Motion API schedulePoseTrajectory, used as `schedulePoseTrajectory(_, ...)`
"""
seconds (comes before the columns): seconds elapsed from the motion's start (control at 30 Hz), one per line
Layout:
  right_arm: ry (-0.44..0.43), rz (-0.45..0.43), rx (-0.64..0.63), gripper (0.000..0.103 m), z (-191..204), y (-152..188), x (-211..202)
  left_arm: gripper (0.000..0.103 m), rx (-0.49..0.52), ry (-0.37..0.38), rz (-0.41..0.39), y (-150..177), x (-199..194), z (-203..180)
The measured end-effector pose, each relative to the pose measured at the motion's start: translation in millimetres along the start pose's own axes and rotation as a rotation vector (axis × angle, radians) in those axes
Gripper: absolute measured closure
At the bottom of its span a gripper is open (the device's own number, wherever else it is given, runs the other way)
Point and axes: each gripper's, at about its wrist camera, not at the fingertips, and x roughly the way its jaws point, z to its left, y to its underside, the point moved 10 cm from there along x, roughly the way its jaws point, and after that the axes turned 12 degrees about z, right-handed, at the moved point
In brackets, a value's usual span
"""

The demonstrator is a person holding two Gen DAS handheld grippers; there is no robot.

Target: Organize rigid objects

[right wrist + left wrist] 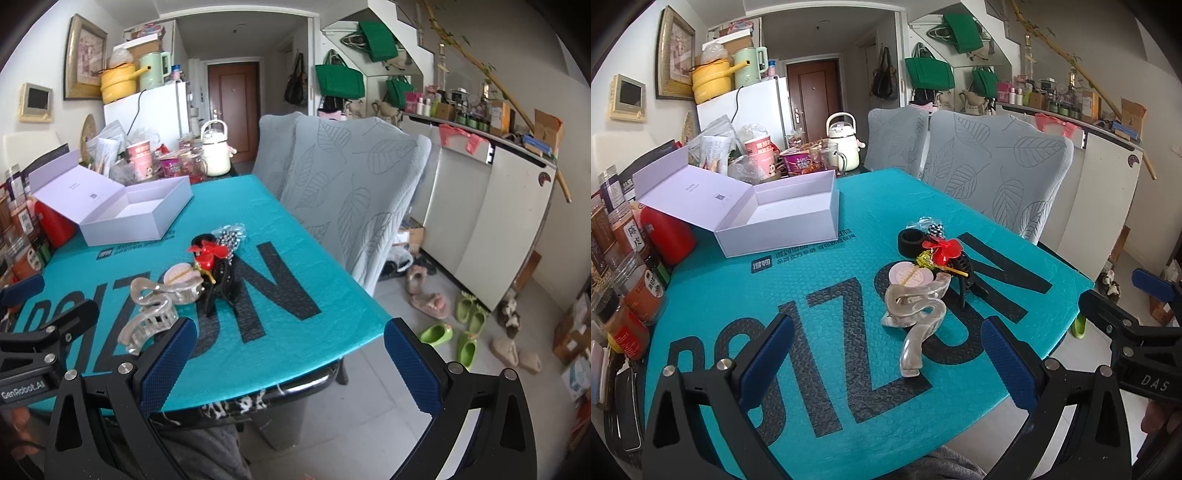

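A small heap of rigid items lies mid-table on the teal mat [820, 295]: a clear wavy hair claw [916, 321] [149, 314], a pink round tin [910, 275] [181, 273], a red bow clip [942, 251] [208, 254], a black claw clip [967, 277] [221, 288], a black ring [912, 240] and a bag of silver beads [231, 234]. An open white box [775, 214] [125, 210] stands at the back left. My left gripper [886, 354] is open just short of the clear claw. My right gripper [288, 354] is open over the table's near right edge, holding nothing.
Jars and spice bottles [624, 266] line the left edge. Cups, packets and a cream kettle [842, 140] crowd the far end. Two grey covered chairs [993, 166] stand along the right side. Slippers [454, 332] lie on the floor beside white cabinets [480, 206].
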Motion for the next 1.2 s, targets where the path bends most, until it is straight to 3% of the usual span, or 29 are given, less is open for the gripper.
schedulePoseTrajectory(0.4, -0.025, 0.056, -0.032, 0.0, -2.7, -6.5, 27.2, 0.0, 0.023, 0.026, 0.06, -5.6, 20.4, -5.4)
schedulePoseTrajectory(0.7, -0.031, 0.089, -0.059, 0.0, -0.5, -17.5, 47.1, 0.0, 0.027, 0.086, 0.151, -9.1, 59.0, -11.4)
schedulePoseTrajectory(0.8, -0.023, 0.11, -0.055, 0.0, -2.4, -19.6, 59.7, 0.0, 0.042, 0.075, 0.173, -10.0, 74.7, -12.5)
schedulePoseTrajectory(0.97, -0.016, 0.144, -0.038, 0.0, -7.7, -23.5, 75.8, 0.0, 0.056, 0.179, 0.229, -8.5, 94.6, -23.8)
schedulePoseTrajectory(1.1, -0.017, 0.171, -0.03, 0.0, -8.1, -24.8, 87.0, 0.001, 0.077, 0.152, 0.255, -7.8, 111.4, -23.5)
schedulePoseTrajectory(1.2, -0.017, 0.186, -0.033, 0.0, -5.5, -26.6, 95.3, 0.008, 0.073, 0.18, 0.3, -4.1, 125.3, -26.7)
